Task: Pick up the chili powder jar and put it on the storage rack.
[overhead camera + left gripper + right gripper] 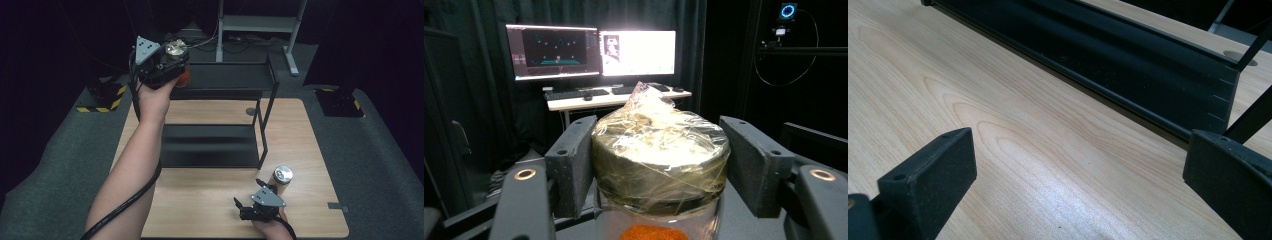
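1. The left claw [172,62] is gripping a glass jar [177,57] with a gold lid wrapped in clear film, its pads pressing on both sides of the lid, up at the left end of the top shelf of a black metal rack [225,80].
2. In the left gripper view the jar [659,155] is showing orange powder beneath the lid.
3. The right claw [250,197] is resting low over the light wooden bench [200,200] near its front edge, jaws standing wide apart with nothing between them.
4. A small metal-topped can [281,179] is standing on the bench just beside the right claw.
5. The rack's lower shelf [1128,70] is sitting on the bench ahead of the right claw.
6. Grey carpet [65,165] is surrounding the bench, and the room is lying dark.
7. Two monitors [594,52] are glowing on a desk against black curtains.
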The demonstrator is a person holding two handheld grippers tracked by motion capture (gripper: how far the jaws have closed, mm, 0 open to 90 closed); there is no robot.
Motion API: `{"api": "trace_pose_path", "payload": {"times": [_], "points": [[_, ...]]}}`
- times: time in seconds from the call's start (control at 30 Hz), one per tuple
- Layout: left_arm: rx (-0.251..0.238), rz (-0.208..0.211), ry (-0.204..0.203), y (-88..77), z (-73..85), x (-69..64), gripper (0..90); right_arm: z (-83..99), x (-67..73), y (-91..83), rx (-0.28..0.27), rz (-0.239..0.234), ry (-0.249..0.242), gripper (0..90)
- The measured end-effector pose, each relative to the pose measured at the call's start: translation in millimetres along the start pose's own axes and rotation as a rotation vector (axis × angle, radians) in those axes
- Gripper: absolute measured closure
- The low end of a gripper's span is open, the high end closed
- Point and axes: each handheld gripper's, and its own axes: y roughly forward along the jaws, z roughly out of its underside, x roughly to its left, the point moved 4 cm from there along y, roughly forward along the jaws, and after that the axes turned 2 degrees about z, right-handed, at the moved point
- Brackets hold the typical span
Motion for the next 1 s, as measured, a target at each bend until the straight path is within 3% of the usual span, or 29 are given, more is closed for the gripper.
{"api": "trace_pose_path", "payload": {"times": [0.13, 0.2, 0.27, 0.37, 0.57, 1.0], "points": [[0.006, 0.000, 0.006, 0.1, -0.2, -0.9, 30.4, -0.1, -0.7, 0.1, 0.001, -0.005, -0.001, 0.0], [0.012, -0.007, 0.006, 0.6, -0.3, -2.6, 19.8, 0.3, -0.2, -0.2, -0.002, -0.002, 0.000, 0.0], [0.009, -0.025, 0.012, 0.2, 0.4, -6.3, 16.3, 0.7, 0.1, -0.6, -0.005, 0.000, 0.000, 0.0], [0.020, -0.031, 0.013, -0.1, -0.6, -9.9, 0.5, 0.6, -0.1, -0.4, -0.004, -0.002, -0.002, 0.0], [0.026, -0.036, 0.016, -5.1, -0.8, -12.6, 0.4, 0.1, 0.8, 0.0, -0.002, -0.002, -0.013, 0.0], [0.023, -0.034, 0.013, -32.7, -5.2, -19.4, 0.4, -0.8, 1.9, 0.4, 0.004, -0.001, -0.022, 0.0]]}}
